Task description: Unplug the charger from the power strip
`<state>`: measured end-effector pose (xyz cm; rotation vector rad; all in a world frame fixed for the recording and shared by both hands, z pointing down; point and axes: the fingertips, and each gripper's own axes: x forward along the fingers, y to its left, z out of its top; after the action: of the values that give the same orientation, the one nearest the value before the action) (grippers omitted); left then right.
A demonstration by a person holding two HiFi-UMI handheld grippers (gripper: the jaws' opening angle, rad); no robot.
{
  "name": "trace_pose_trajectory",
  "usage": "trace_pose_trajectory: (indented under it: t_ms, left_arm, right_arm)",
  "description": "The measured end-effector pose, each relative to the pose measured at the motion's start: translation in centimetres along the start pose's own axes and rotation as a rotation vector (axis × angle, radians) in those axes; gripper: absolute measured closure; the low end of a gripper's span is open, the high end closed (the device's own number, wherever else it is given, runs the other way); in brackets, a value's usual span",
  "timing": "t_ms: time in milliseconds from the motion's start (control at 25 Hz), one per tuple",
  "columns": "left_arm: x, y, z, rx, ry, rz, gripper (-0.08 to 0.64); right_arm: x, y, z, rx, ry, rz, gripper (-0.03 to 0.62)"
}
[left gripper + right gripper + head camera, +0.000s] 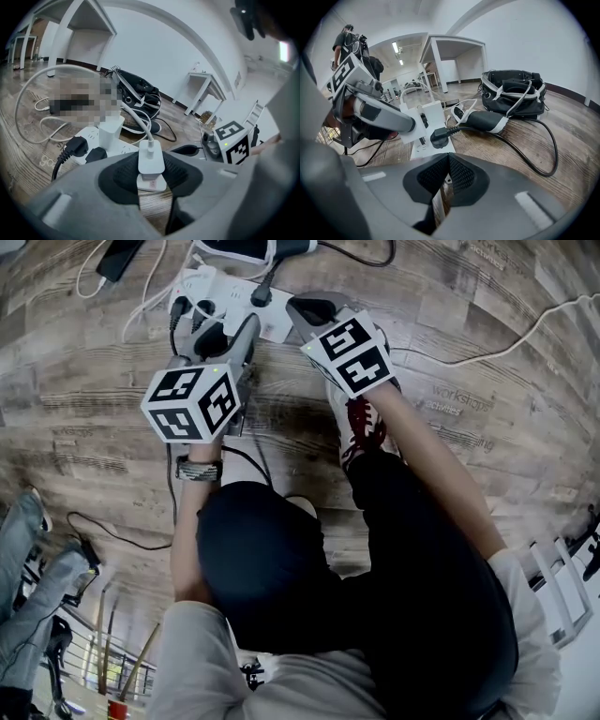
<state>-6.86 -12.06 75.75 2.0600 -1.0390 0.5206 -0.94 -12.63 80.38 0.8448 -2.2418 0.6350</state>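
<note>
The strip lies on a wood floor at the top of the head view. Its left half is crowded. A second white charger stands in it, two black plugs sit beside that, and white cords loop off past its far end. A black bag and a black adapter lie just beyond the strip, and the adapter's black cord curves over the boards to the right. Past that cord, the floor to the right of the strip is open up to a white cable. On the near side the person's shoe lies close under the right arm, and another person's legs stand well off at the left edge.

The left gripper hangs over the strip's near edge, tilted down. Its jaws stand partway apart and are clamped on the charger, with the black pads pressing on its two sides. The charger sits upright in the grip and its white cable leaves from the top. Bare floor shows under its lower end, and the strip lies behind it and to the left, so it is out of the socket.

The right gripper points down just beside the strip's right end. Its jaws are together at the tips with nothing between them. I cannot tell whether they touch the strip.
</note>
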Motion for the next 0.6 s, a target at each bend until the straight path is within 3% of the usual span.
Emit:
trace_pose_trajectory:
  t_ms: [320, 600]
  left_arm:
    - [1.1, -0.8, -1.3, -0.035, 0.032, -0.081, 0.42]
    - [1.5, -0.9, -1.5, -0.029, 0.026, -0.108, 0.42]
  right_arm:
    - [0.0, 0.0, 0.1, -0.003, 0.0, -0.002, 0.591]
    - [0.0, 0.0, 0.0, -0.007, 0.001, -0.005, 0.591]
